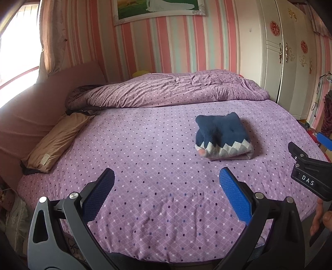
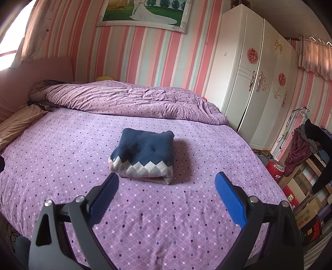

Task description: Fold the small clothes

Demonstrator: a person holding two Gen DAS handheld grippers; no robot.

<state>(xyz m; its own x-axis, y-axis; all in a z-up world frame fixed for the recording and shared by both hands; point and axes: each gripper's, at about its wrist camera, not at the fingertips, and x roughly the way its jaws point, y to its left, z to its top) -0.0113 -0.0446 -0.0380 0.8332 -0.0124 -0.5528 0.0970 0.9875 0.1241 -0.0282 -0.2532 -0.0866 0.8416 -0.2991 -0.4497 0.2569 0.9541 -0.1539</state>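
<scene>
A folded navy sweater (image 2: 143,154) lies on the purple dotted bedsheet (image 2: 62,157), near a rumpled matching quilt (image 2: 124,99) by the pink-striped wall (image 2: 145,56). A white wardrobe (image 2: 255,87) stands beside the bed. The left gripper (image 1: 166,187) and right gripper (image 2: 166,190) hover above the sheet, jaws wide and empty.

quilt (image 1: 166,91) rumpled | tan pillow (image 1: 56,141) | wardrobe (image 2: 255,87) | framed picture (image 2: 145,12)

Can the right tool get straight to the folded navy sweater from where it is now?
Probably yes. The right tool is open and points at the folded navy sweater, with only bare purple bedsheet between them. The left tool is off to the side.
</scene>
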